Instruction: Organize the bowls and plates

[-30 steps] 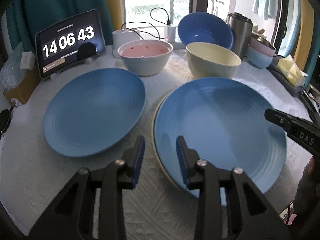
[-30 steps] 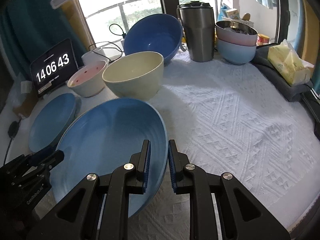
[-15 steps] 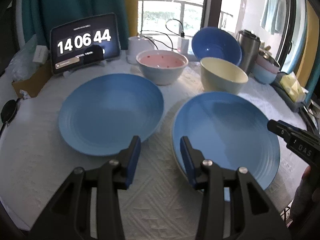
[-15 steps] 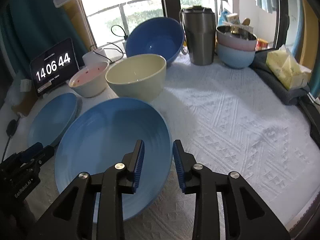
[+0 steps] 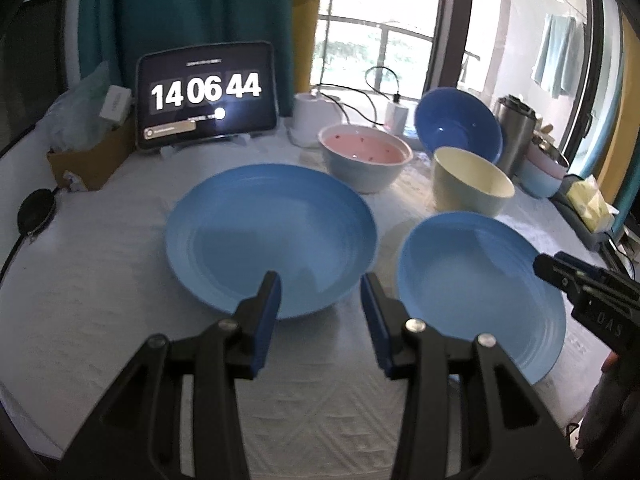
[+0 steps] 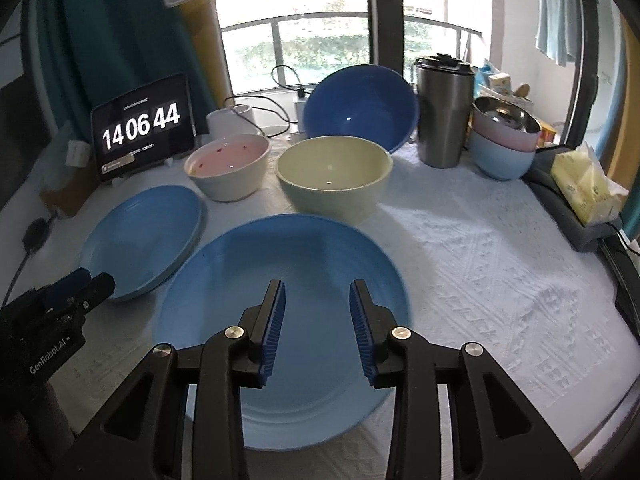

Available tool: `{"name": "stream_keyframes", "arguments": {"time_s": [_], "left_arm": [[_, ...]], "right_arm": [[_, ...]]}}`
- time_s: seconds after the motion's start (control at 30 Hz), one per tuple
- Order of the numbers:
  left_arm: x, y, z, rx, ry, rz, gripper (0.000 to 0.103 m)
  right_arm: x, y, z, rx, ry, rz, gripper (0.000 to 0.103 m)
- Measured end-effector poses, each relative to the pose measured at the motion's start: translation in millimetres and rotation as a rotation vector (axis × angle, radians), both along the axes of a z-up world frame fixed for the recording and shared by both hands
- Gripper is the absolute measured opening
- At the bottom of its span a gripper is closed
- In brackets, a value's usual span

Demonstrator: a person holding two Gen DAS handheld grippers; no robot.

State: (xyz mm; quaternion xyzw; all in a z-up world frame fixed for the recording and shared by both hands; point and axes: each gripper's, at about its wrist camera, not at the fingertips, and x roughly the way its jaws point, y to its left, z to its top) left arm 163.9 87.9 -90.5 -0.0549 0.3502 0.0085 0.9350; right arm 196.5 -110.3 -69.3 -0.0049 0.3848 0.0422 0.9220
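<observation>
Two blue plates lie flat on the white cloth: a left plate (image 5: pixel 272 232) (image 6: pixel 144 240) and a right plate (image 5: pixel 480 292) (image 6: pixel 300 252). Behind them stand a pink-lined bowl (image 5: pixel 366 160) (image 6: pixel 228 160), a cream bowl (image 5: pixel 472 184) (image 6: pixel 334 172) and a large tilted blue bowl (image 5: pixel 456 124) (image 6: pixel 360 108). My left gripper (image 5: pixel 320 284) (image 6: pixel 92 284) hovers open over the left plate's near rim, holding nothing. My right gripper (image 6: pixel 318 288) (image 5: pixel 560 272) hangs over the right plate with its jaws opening; nothing is pinched between the pads.
A tablet clock (image 6: pixel 142 128) stands at the back left by a cardboard box (image 5: pixel 92 160). A steel tumbler (image 6: pixel 444 112), stacked small bowls (image 6: pixel 504 140) and a tissue pack (image 6: pixel 584 184) line the back right. Cables and a white lamp base (image 5: pixel 312 120) sit by the window.
The right gripper let go of the right plate's rim, opened and drew back; the plate now lies flat. The left gripper opened slightly and shifted left to the other plate.
</observation>
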Motion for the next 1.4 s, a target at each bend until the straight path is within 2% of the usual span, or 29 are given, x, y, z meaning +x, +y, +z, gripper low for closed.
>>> {"name": "stream_keyframes", "arguments": {"time_s": [0.73, 1.1, 1.4], "left_arm": [[-1.5, 78.7, -0.4, -0.033, -0.042, 0.125, 0.043], [20.1, 117.0, -1.6, -0.035, -0.052, 0.2, 0.044], [41.6, 134.2, -10.2, -0.054, -0.016, 0.216, 0.044]], "right_arm": [[21.7, 75.9, -6.1, -0.042, 0.024, 0.113, 0.036], [45.3, 100.8, -10.4, -0.054, 0.038, 0.148, 0.036], [71.8, 116.6, -16.4, -0.051, 0.05, 0.164, 0.036]]}}
